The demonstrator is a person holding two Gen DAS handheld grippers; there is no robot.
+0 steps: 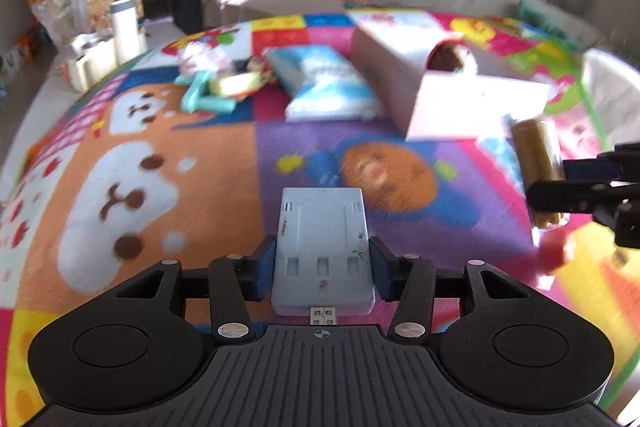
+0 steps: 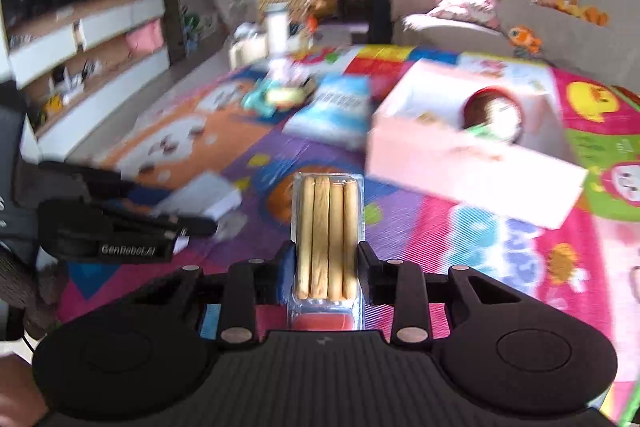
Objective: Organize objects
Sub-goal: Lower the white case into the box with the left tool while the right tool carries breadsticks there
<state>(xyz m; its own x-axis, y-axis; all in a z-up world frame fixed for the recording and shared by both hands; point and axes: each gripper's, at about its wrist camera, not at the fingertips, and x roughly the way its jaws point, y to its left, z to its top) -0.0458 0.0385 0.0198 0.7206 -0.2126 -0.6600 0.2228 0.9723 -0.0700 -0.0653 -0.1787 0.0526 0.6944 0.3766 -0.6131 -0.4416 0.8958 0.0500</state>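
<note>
Gripping a grey charger [image 1: 323,251], left gripper [image 1: 323,269]; right gripper [image 2: 327,267] clamps a biscuit-stick pack [image 2: 327,239], surroundings blurred.

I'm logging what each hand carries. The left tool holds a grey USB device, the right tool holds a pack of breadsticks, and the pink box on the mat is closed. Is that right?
Not quite: the pink box is open, with a round brown item inside, as the right wrist view shows. The left tool does hold the grey USB device, and the right tool holds the pack of breadsticks.
</note>
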